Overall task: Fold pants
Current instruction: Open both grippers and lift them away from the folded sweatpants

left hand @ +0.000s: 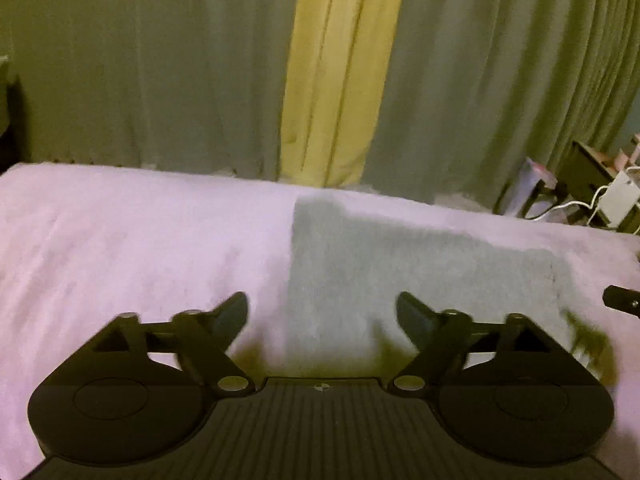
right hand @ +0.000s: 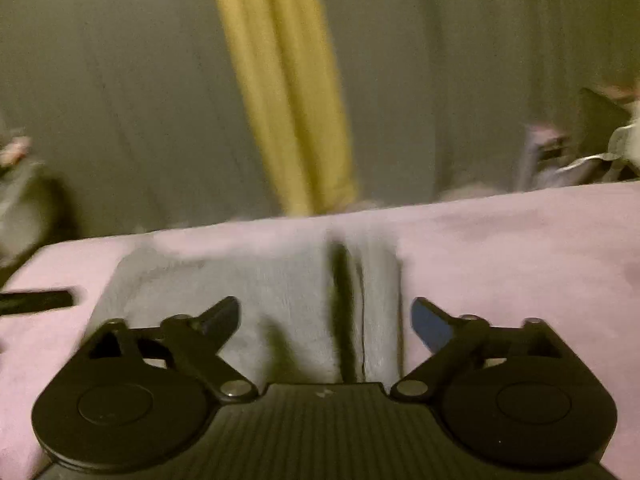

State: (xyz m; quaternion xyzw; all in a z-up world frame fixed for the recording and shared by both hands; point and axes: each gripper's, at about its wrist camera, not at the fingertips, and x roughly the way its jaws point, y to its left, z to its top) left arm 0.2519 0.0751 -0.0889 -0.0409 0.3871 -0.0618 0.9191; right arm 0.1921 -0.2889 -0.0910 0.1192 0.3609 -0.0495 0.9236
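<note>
Grey pants (left hand: 420, 272) folded on pink blanket (left hand: 140, 248), both hand-held grippers (left hand: 322, 320) (right hand: 325, 322) spread apart, empty

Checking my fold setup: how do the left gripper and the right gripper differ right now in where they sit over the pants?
The left gripper straddles the left edge of the grey pants, one finger over the pink blanket; the right gripper has pants across most of its gap. The left wrist view shows flat cloth ahead; the right wrist view shows a dark crease. Both are open and hold nothing.
</note>
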